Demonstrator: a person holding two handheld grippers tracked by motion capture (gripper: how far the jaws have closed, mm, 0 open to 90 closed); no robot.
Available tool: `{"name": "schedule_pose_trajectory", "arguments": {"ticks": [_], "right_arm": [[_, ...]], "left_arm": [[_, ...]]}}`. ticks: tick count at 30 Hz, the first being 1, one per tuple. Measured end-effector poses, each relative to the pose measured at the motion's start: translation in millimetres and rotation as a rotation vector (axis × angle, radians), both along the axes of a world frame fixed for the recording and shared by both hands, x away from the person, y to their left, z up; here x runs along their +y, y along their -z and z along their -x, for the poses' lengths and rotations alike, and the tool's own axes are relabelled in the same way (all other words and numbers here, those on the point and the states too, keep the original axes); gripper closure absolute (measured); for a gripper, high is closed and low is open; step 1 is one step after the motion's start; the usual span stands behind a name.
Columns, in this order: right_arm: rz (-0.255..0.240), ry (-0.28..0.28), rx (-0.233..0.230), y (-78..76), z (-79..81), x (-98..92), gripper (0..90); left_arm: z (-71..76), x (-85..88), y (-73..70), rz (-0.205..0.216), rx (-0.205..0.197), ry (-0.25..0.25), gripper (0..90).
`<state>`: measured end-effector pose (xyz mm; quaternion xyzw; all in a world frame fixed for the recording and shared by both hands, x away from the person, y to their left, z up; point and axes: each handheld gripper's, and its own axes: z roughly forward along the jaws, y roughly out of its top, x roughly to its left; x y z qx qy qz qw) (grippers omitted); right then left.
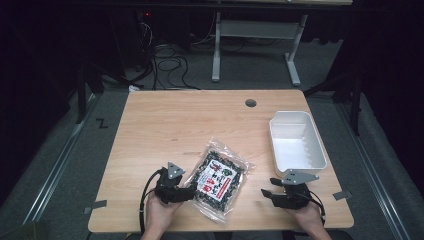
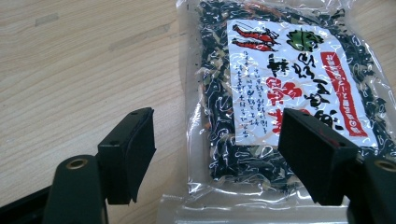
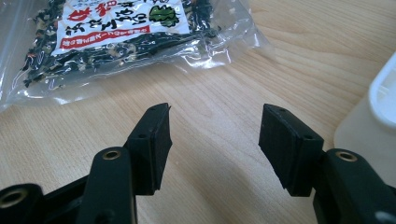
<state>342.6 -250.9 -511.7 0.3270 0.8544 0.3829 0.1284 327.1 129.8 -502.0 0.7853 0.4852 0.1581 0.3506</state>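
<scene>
1. A wooden table (image 1: pixel 165 120) seen from above, with a person's forearms entering at the near edge, one two-jaw gripper in each hand.
2. A clear plastic bag (image 1: pixel 218 178) of dark dried flakes, with a white and red printed label, lies flat near the table's front edge, between the two grippers.
3. A white tub (image 1: pixel 297 141) sits at the right side of the table, apart from the bag.
4. The left gripper (image 2: pixel 215 154) stands wide open and empty, its jaws straddling the bag's near corner; one jaw is over bare wood, the other over the label. Whether either jaw touches the film cannot be told.
5. The right gripper (image 3: pixel 215 140) is also wide open and holds nothing. It hovers over bare table, with the bag ahead to one side and the tub's edge at the other.
6. Judged from its look, the bag is light, soft and crinkly, with slippery film and loose, brittle contents that would shift and crush under a hard squeeze.
7. The best place to take hold is probably the flat sealed strip (image 2: pixel 243 210) at the near end, or a corner of empty film, rather than the filled middle.
8. Lifted by one edge, the bag would likely sag and hang.
</scene>
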Motion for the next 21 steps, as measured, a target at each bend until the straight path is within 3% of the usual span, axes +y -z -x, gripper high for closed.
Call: {"name": "schedule_pose_trajectory", "arguments": {"ticks": [4,8,13,21], "right_arm": [[-0.003,-0.011,0.002,-2.5,1.1,0.7,44.1],[0.0,-0.013,0.001,-4.1,4.1,3.9,44.1],[0.01,-0.01,-0.001,-2.3,1.0,3.8,43.9],[-0.006,-0.003,-0.002,-5.2,2.1,1.7,43.5]], "left_arm": [[2.2,-5.5,-1.2,-0.029,-0.01,0.019,27.4],[3.1,-6.7,-0.4,-0.028,-0.001,0.024,26.7],[-5.1,-6.9,-0.9,-0.014,0.023,0.012,23.8],[-17.3,-19.5,0.7,-0.051,0.053,0.006,22.0]]}}
